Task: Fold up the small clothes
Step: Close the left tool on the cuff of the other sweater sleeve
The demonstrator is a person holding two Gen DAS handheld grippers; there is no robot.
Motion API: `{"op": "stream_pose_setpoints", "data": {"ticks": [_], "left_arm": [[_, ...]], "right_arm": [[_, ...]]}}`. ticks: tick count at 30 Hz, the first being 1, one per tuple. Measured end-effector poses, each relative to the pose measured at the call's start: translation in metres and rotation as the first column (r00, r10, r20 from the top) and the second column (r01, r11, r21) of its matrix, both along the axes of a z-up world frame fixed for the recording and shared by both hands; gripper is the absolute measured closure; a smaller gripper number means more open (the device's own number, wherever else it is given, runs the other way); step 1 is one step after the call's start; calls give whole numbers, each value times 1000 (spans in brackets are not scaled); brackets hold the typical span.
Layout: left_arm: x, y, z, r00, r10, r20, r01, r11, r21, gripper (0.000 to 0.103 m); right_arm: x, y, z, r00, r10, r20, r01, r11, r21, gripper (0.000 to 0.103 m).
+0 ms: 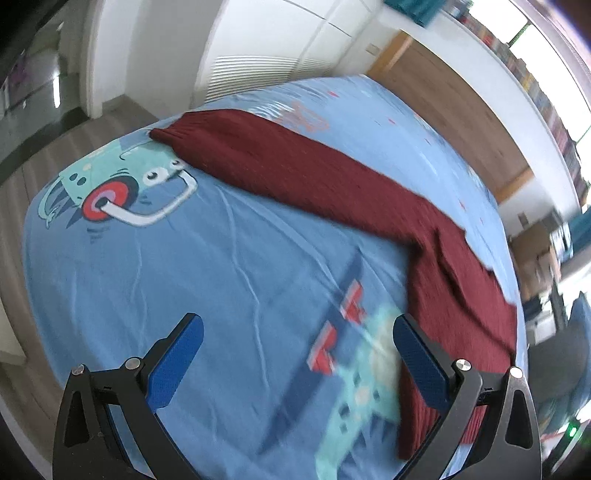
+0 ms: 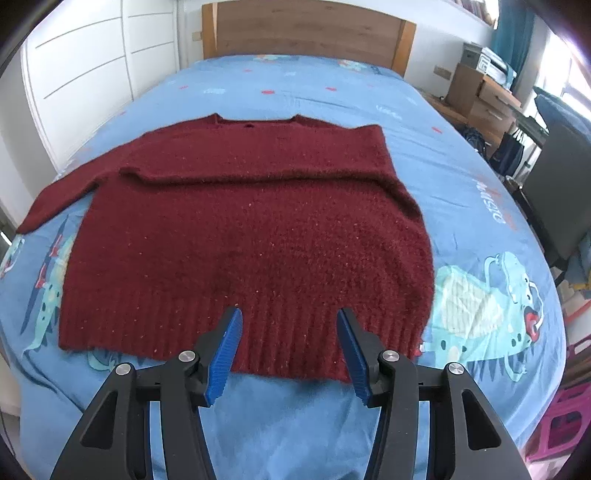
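The dark red knitted sweater lies flat on the bed, which has a blue cartoon-print sheet. In the right wrist view the neckline points to 12 o'clock toward the wooden headboard and the ribbed hem sits nearest the camera. One sleeve stretches out toward 9 o'clock. The other is folded across the chest, leaving a straight edge at the 3 o'clock side.

The right tool hovers at 6 o'clock with its jaws spread wide, empty, its blue pads over the hem. I cannot tell whether they touch the knit.

In the left wrist view the sweater runs diagonally from 11 o'clock to 4 o'clock. The left tool is also wide open and empty over the bare sheet. Its right finger overlaps the sweater's edge. White wardrobe doors stand at 10 o'clock.
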State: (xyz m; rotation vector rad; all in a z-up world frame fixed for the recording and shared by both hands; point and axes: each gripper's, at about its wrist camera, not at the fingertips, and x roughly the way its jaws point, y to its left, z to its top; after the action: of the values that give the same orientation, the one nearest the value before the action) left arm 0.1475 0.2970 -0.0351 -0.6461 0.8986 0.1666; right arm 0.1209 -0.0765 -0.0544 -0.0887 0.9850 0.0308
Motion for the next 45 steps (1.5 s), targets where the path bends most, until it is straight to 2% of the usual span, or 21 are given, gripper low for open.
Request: {"op": "stream_pose_setpoints", "data": {"ticks": [5, 8, 10, 13, 18, 20, 23, 25, 27, 30, 32, 36, 38, 43, 45], "left_arm": [[29, 52, -20, 996, 86, 1, -86, 991, -105, 11], [48, 81, -35, 990, 139, -11, -139, 971, -195, 19], [58, 95, -46, 986, 165, -19, -164, 956, -244, 30], [71, 118, -66, 977, 211, -35, -211, 922, -324, 41], [77, 152, -80, 949, 315, 29, -267, 846, -462, 42], [81, 162, -82, 939, 340, 50, -272, 824, -498, 45], [86, 176, -87, 923, 379, 68, -283, 787, -547, 55], [90, 184, -89, 913, 402, 69, -294, 765, -573, 65], [96, 188, -92, 908, 413, 64, -300, 751, -589, 73], [101, 192, -90, 909, 414, 52, -306, 747, -590, 86], [104, 194, -87, 908, 416, 44, -317, 753, -577, 88], [113, 189, -76, 905, 422, 45, -328, 762, -559, 90], [116, 172, -78, 905, 423, 43, -331, 763, -555, 91], [116, 164, -74, 893, 447, 55, -335, 740, -583, 92], [120, 157, -66, 896, 436, 78, -312, 746, -589, 92]], "right_arm": [[13, -2, -7, 1000, -8, -16, 8, 1000, 6, 48], [18, -2, -11, 1000, -13, -24, 13, 1000, 8, 48], [20, -4, -15, 999, -17, -31, 17, 1000, 10, 48], [23, -8, -20, 999, -27, -44, 27, 999, 18, 48], [27, -18, -25, 997, -49, -51, 50, 998, 31, 48], [30, -22, -27, 997, -58, -55, 60, 998, 35, 48], [34, -28, -31, 995, -72, -62, 74, 996, 40, 48], [37, -31, -34, 995, -77, -65, 80, 996, 43, 48], [39, -34, -36, 994, -79, -69, 83, 995, 47, 48], [43, -40, -39, 994, -84, -76, 88, 994, 57, 48], [44, -45, -40, 993, -93, -76, 98, 993, 67, 48], [44, -55, -42, 991, -113, -69, 118, 990, 75, 48], [44, -59, -43, 991, -118, -65, 123, 989, 78, 48], [44, -65, -46, 991, -114, -66, 121, 987, 104, 48], [44, -68, -47, 992, -109, -65, 116, 987, 115, 48]]}}
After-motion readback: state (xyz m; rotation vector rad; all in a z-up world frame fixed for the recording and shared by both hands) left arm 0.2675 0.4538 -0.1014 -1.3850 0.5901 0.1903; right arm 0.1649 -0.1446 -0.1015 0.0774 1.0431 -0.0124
